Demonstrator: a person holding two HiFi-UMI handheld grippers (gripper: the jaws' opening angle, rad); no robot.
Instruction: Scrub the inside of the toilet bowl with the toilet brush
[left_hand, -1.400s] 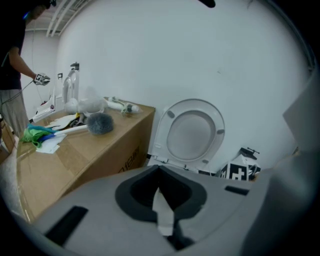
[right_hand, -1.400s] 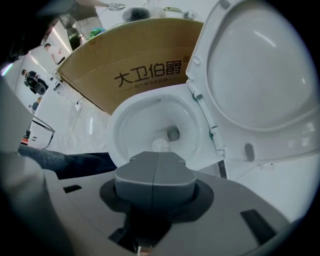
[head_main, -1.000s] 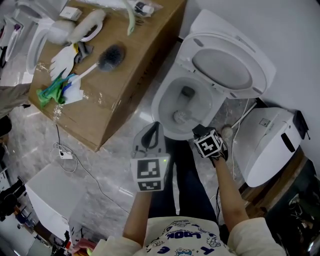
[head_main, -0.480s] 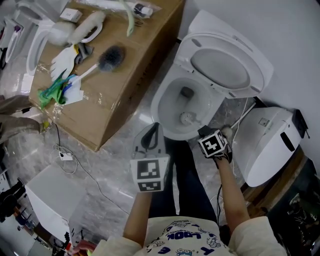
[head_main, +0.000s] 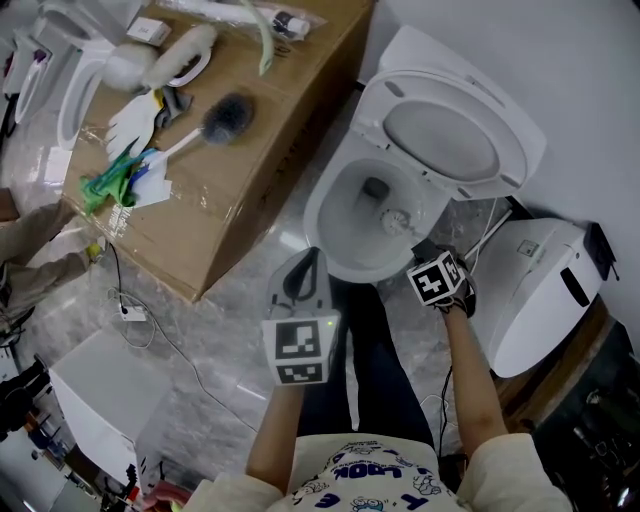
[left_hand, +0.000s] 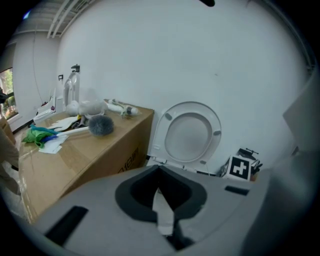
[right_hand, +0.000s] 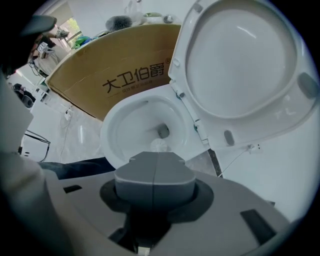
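The white toilet bowl (head_main: 314, 212) stands with seat and lid (head_main: 445, 130) raised. The white brush head (head_main: 397, 217) rests against the bowl's inner right wall, near the drain. My right gripper (head_main: 426, 254) hovers over the bowl's near right rim, shut on the brush handle, which its jaws hide. In the right gripper view the brush head (right_hand: 160, 145) shows just past the shut jaws (right_hand: 153, 172), inside the bowl (right_hand: 107, 131). My left gripper (head_main: 311, 254) hangs in front of the bowl's near rim, shut and holding nothing. The left gripper view looks at the lid (left_hand: 192, 132).
A cardboard box (head_main: 262, 160) left of the toilet carries a grey brush (head_main: 226, 115), gloves and cloths. A white fixture (head_main: 540, 285) sits right of the toilet. A cable (head_main: 135, 310) lies on the marble floor. The person's legs are below the grippers.
The brush head has swept from the bowl's near side up to its right wall, and my right gripper has moved right with it. The left gripper has stayed put.
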